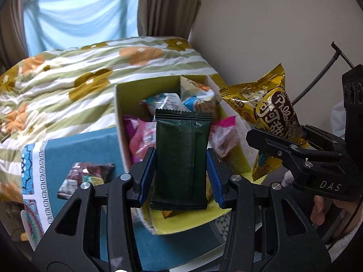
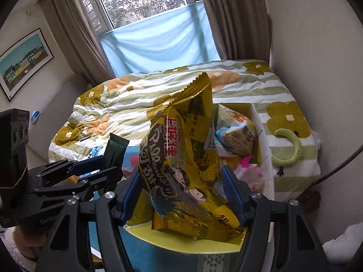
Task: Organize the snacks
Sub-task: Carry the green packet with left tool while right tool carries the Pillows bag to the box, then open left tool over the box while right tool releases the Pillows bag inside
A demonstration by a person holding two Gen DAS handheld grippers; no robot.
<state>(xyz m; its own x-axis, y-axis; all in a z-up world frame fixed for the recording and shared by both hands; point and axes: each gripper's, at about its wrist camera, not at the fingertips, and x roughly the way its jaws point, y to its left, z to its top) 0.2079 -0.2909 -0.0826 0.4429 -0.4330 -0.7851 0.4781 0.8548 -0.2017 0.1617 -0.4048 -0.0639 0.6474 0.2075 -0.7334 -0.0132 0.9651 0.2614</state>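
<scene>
Nearest the left wrist camera, a dark green packet (image 1: 180,158) was held upright between the blue-padded fingers (image 1: 145,176) of the left gripper (image 1: 180,176), which were clenched on its two long edges. In the right wrist view, a gold snack bag (image 2: 181,170) was likewise grasped by the right gripper (image 2: 183,195), its fingers (image 2: 233,195) pressed against the bag's sides.

Both packets were carried above a yellow-lined cardboard box (image 1: 120,117) that stood on a teal patterned cloth (image 1: 74,149), with a flowered quilt on the bed (image 1: 68,72) beyond it. The box was already partly filled: pink, white and blue wrappers (image 1: 145,136) were seen piled inside.

One small dark red packet (image 1: 88,176) was left lying on the cloth, near and to the left of the box. A green crescent toy (image 2: 288,149) lay on the quilt to the right.

The task was judged well advanced: two packets remained to be dropped in, and at least one more to be collected.
</scene>
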